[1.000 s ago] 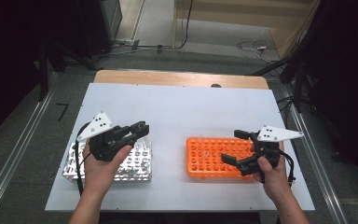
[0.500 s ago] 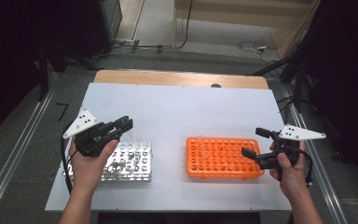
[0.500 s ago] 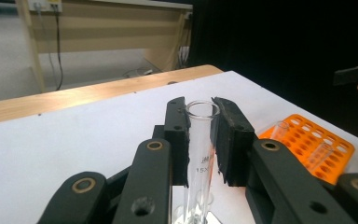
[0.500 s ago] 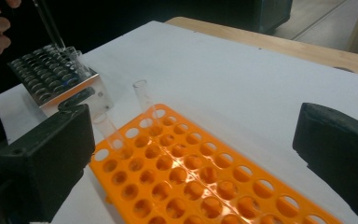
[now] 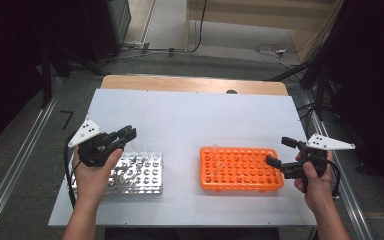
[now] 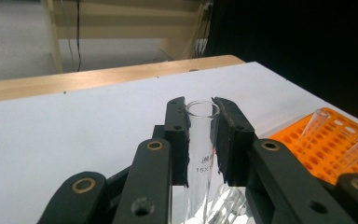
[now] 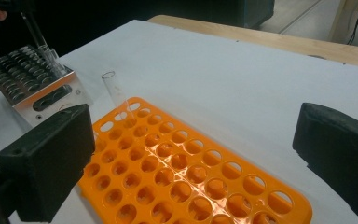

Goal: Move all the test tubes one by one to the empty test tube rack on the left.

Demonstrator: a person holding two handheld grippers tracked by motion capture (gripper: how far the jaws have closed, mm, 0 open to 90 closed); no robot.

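My left gripper point(image 5: 126, 133) is shut on a clear test tube point(image 6: 202, 140), gripped just below its open rim, above the far edge of the metal rack point(image 5: 139, 173). The tube's lower end reaches down toward that rack, which holds several more clear tubes. The orange rack point(image 5: 241, 169) lies right of centre, and a clear tube point(image 7: 116, 95) leans in its near-left corner. My right gripper point(image 5: 279, 151) hovers at the orange rack's right end. Its jaws stand wide open with nothing between them, as the right gripper view shows point(image 7: 191, 163).
The white tabletop point(image 5: 195, 115) stretches far beyond both racks, with a wooden strip point(image 5: 195, 84) along its far edge. Dark equipment and cables sit on the floor behind. A hand at the metal rack point(image 7: 32, 79) shows far off in the right gripper view.
My left gripper has shifted left along the metal rack, still shut on the tube. My right gripper has drawn back to the right, off the orange rack to its end.
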